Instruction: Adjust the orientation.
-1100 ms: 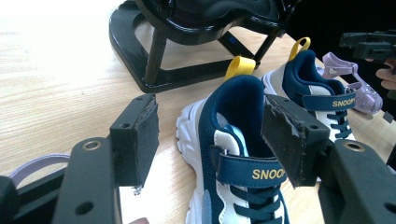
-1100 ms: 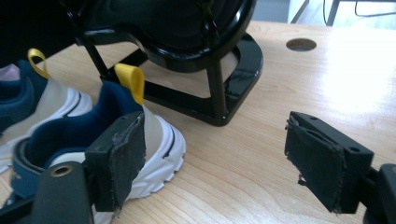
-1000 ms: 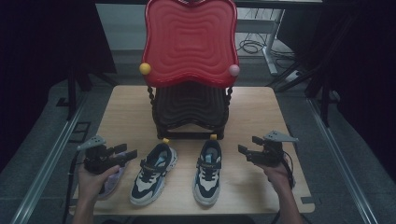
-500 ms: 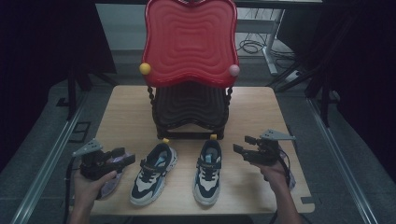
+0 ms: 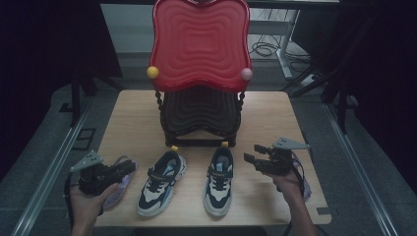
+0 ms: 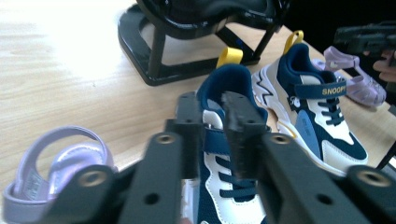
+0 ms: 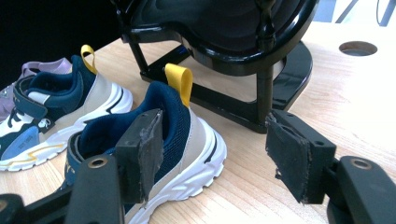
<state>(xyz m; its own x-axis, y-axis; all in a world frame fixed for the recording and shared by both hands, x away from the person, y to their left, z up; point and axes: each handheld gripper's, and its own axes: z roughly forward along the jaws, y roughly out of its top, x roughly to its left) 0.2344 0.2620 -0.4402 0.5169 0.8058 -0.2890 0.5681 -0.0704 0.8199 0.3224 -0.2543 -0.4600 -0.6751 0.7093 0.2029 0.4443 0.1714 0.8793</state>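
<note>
A red wavy-backed chair [image 5: 199,46] stood at the back middle of the wooden table [image 5: 133,118], its dark seat and black base [image 5: 199,140] facing the near edge. A yellow ball [image 5: 153,72] and a pink ball [image 5: 246,74] sat at the backrest's lower corners. Beyond the table, cables [image 5: 265,49] lay on the grey floor.

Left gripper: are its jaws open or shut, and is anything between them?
Nearly shut, empty. The left gripper has just been closing; only a narrow gap remains, with the sneaker behind it, unclamped.
</note>
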